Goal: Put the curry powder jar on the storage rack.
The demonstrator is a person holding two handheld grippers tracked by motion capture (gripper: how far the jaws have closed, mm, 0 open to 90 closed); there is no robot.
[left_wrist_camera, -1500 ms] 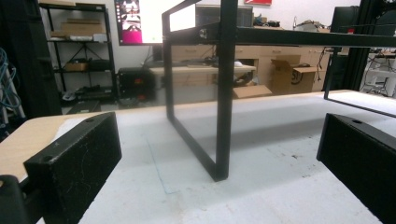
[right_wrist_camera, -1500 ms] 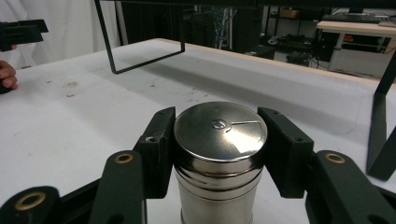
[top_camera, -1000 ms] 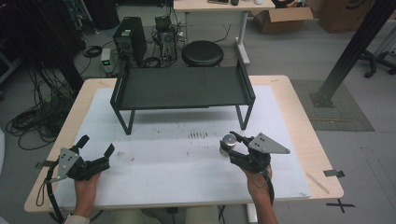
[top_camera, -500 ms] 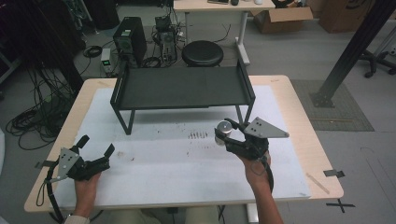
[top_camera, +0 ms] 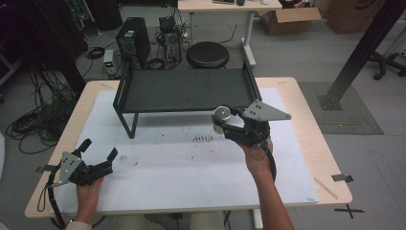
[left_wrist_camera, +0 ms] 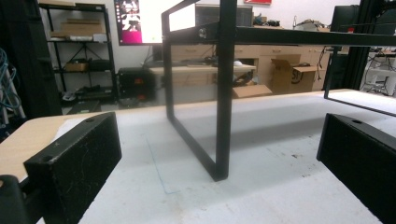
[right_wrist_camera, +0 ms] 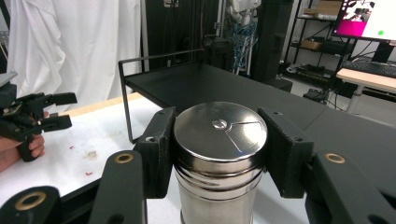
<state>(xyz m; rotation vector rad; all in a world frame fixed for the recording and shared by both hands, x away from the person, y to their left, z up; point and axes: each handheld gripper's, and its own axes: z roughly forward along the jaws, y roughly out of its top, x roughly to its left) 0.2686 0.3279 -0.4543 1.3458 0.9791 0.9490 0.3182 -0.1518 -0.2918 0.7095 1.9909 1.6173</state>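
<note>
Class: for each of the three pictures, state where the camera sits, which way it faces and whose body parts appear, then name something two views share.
High view: above the person's side, facing forward and down on the table; both forearms, left claw, right claw.
Left gripper view: on the left claw, low, facing the black shelf.
Right gripper view: on the right claw, facing the shelf top past the gripped metal shaker; the left hand at far left.
Shared: the shelf and the shaker.

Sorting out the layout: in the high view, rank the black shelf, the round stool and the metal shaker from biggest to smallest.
1. Black shelf
2. Round stool, though it stands farther from the camera
3. Metal shaker, held in the right gripper
</note>
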